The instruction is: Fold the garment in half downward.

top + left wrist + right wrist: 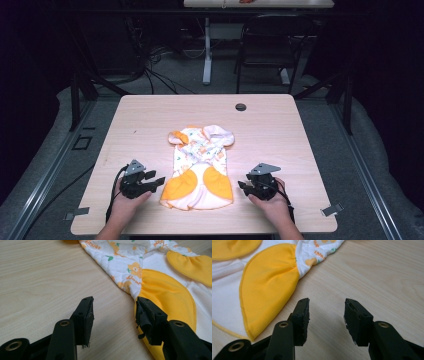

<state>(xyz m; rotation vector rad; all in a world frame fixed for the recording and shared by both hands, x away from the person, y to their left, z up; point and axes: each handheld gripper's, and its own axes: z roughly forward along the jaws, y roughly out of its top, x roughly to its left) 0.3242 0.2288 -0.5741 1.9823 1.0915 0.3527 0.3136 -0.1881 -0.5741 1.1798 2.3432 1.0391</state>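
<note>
Near the table's (280, 115) front edge, a printed baby garment (200, 167) lies flat at centre, flanked by the left gripper (159, 182) and right gripper (242, 186), jaws apart and empty, seemingly poised to take its orange-trimmed lower corners.

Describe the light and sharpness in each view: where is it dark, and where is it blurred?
High view: the table is brightly lit, the room around it nearly black, and the garment looks slightly overexposed. Left gripper view: the left claw is sharp, the cloth's far print soft. Right gripper view: even light, with the right claw casting faint shadows.
</note>
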